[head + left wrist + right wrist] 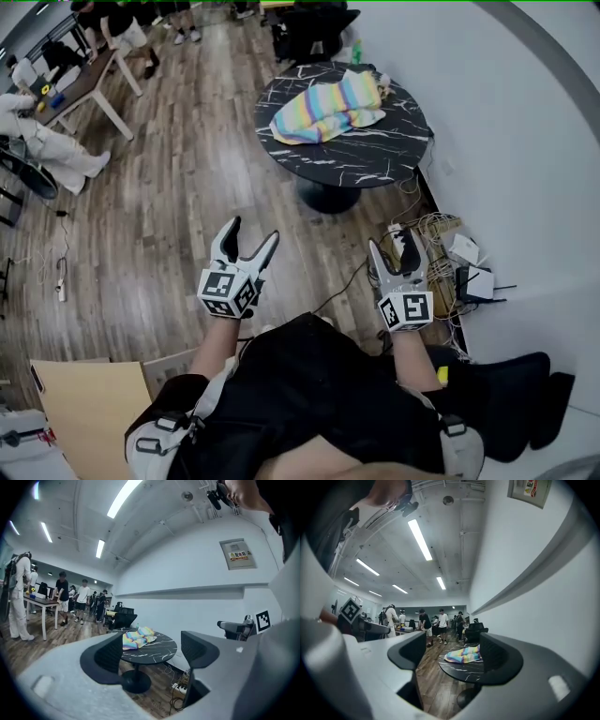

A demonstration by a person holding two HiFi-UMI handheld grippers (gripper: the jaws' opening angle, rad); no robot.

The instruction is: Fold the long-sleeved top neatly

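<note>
A rainbow-striped long-sleeved top (328, 110) lies bunched on a round black marble table (375, 155) well ahead of me; it also shows as a striped top (137, 638) in the left gripper view and a striped top (464, 654) in the right gripper view. My left gripper (250, 240) hangs in the air over the wood floor, far short of the table, open and empty. My right gripper (394, 251) is level with it to the right, also open with nothing between its fingers. Both point toward the table.
The table stands on a black pedestal (328, 196) next to a white wall (506, 112). Cables and a power strip (441, 248) lie on the floor by the wall. Several people and white desks (89, 84) stand at the far left. A black office chair (314, 28) is behind the table.
</note>
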